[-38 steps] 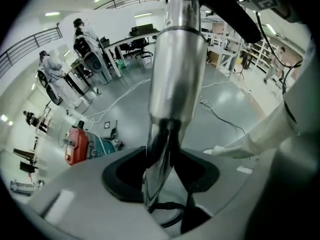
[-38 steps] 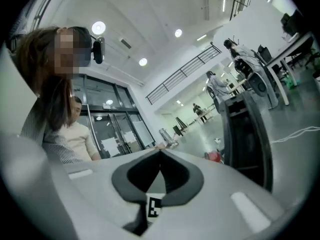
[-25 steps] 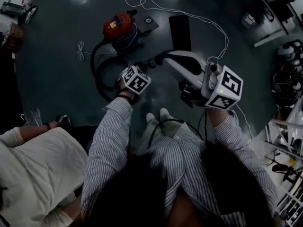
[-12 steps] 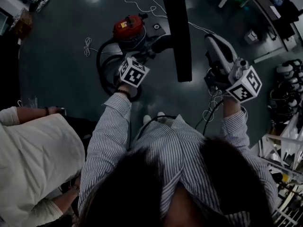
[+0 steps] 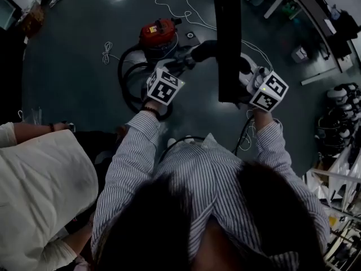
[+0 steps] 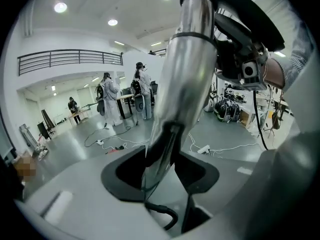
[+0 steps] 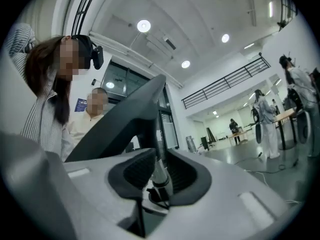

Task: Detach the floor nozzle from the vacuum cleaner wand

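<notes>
Wand and nozzle are both held up in the air between the two grippers. The shiny metal wand (image 6: 187, 74) runs up between the jaws of the left gripper (image 6: 162, 170), whose pads are clamped on the tube from both sides. I judge that this grip is there to carry the wand and keep it from turning while its far end is worked. Ahead of this gripper and a little to its right, the wand meets the floor nozzle (image 5: 228, 44), a long black bar. One end of the bar points away, and the near end lies just beside the tips of the right gripper (image 7: 157, 176). That gripper's jaws have just been opening and stand slightly apart. The dark edge of the nozzle rises from the narrow gap between them, but the pads do not look pressed on it. I take this as the gripper setting itself to take hold, not a grip already made. Nozzle and wand look joined, so the detaching seems not yet done. Beyond the left gripper the red vacuum cleaner (image 5: 159, 34) sits on the floor (image 5: 73, 55), and its black hose (image 5: 127, 75) loops to that gripper's left. The hose looks slack enough to let the wand be raised. The next move likely calls for a firm bite on the nozzle, since a thin edge could slip.
</notes>
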{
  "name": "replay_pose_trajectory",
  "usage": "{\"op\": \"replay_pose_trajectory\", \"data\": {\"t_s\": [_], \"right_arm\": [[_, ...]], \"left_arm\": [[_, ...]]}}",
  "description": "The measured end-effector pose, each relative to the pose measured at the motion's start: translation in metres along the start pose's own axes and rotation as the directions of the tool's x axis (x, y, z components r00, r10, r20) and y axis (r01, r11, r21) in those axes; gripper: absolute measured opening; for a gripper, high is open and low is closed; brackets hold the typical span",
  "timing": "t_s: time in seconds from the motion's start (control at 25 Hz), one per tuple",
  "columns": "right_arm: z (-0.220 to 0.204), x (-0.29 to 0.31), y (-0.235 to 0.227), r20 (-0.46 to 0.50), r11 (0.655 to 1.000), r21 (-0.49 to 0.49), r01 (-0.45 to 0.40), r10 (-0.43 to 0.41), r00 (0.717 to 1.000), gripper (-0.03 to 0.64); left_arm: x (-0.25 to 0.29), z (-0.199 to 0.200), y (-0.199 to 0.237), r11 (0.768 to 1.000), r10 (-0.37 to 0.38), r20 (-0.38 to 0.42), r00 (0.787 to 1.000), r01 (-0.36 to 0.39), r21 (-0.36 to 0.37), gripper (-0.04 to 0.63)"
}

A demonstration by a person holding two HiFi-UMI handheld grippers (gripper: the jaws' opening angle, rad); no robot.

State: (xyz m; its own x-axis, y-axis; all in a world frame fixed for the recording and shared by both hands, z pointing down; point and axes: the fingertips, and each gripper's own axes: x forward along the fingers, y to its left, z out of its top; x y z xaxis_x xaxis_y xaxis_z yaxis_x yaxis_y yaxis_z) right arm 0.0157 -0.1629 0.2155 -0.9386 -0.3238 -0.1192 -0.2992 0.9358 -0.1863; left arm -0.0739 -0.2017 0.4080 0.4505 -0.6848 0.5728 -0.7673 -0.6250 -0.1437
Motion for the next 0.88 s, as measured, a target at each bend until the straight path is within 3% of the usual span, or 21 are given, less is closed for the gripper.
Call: {"op": "replay_pose_trajectory", "data": {"t_s": [0.16,0.32,0.52,0.88], "right_arm": [[-0.014,0.018,0.014,-0.029,0.998,0.016,-0.058,0.058,0.998,0.146],[-0.014,0.029,0.019,-0.005,0.996,0.025,-0.091,0.091,0.996,0.164],[-0.017,0.044,0.036,0.001,0.988,0.014,-0.153,0.153,0.988,0.19],[-0.024,0.052,0.028,0.014,0.998,-0.025,-0.062,0.062,0.998,0.185]], "left_arm": [[-0.003,0.001,-0.003,1.0,-0.011,0.015,1.0,0.012,-0.012,0.183],[-0.003,-0.002,0.0,0.999,-0.015,0.029,0.999,0.016,-0.048,0.184],[-0.002,-0.008,-0.009,0.997,-0.058,0.031,0.998,0.059,-0.039,0.184],[0.003,-0.02,-0.019,0.991,-0.09,0.04,0.995,0.093,-0.094,0.184]]}}
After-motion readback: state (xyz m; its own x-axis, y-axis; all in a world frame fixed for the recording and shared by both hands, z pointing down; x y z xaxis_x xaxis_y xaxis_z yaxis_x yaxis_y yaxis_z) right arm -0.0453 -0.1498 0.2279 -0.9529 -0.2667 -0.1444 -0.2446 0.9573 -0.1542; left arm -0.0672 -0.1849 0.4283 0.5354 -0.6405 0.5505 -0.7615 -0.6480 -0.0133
